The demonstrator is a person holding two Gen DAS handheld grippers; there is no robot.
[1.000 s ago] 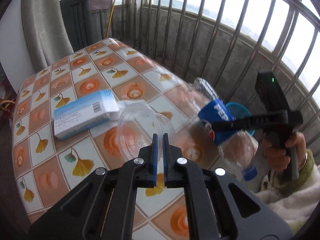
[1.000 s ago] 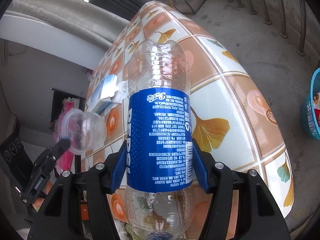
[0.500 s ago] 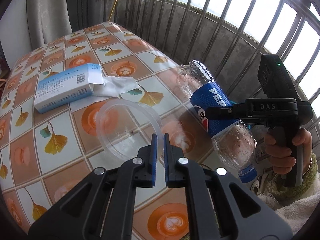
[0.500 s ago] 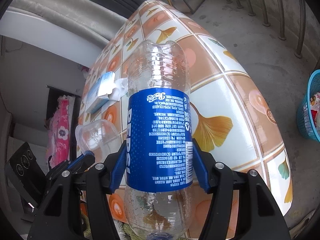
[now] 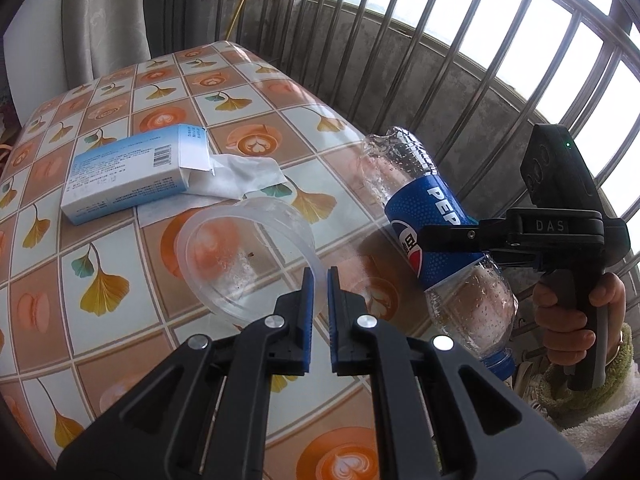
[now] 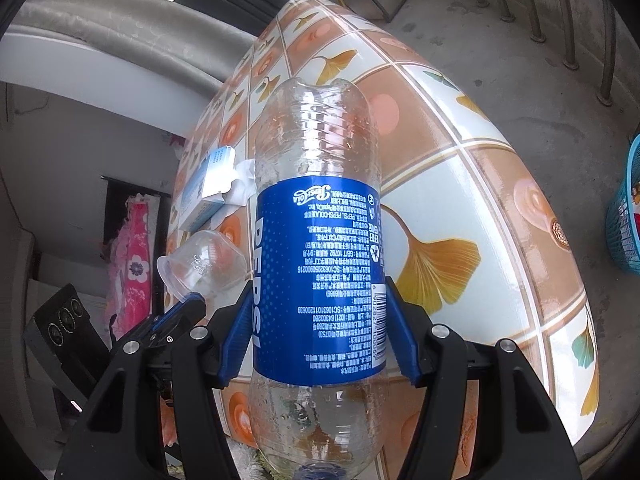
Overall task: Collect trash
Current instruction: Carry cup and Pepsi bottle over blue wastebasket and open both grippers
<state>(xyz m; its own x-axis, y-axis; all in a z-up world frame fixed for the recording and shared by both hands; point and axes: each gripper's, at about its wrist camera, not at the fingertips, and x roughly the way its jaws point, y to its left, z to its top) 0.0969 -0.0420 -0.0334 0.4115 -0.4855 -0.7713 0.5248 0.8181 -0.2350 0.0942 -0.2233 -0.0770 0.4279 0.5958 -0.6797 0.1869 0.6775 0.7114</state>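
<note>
My left gripper point(image 5: 319, 276) is shut on the rim of a clear plastic cup point(image 5: 244, 256), held tilted over the table point(image 5: 120, 248). The cup also shows in the right wrist view point(image 6: 204, 264), with the left gripper point(image 6: 188, 304) below it. My right gripper point(image 6: 318, 320) is shut on the blue label of an empty Pepsi bottle point(image 6: 318, 264), cap end toward me. In the left wrist view the bottle point(image 5: 436, 232) hangs beside the table's right edge in the right gripper point(image 5: 444, 236).
A light blue carton point(image 5: 132, 172) and a white tissue point(image 5: 236, 180) lie on the tiled tablecloth. A blue mesh basket point(image 6: 624, 220) stands on the concrete floor right of the table. A metal railing point(image 5: 460, 40) runs behind.
The left gripper with the cup has dropped lower and nearer the table and the right gripper. The bottle stays gripped, nearly unmoved.
</note>
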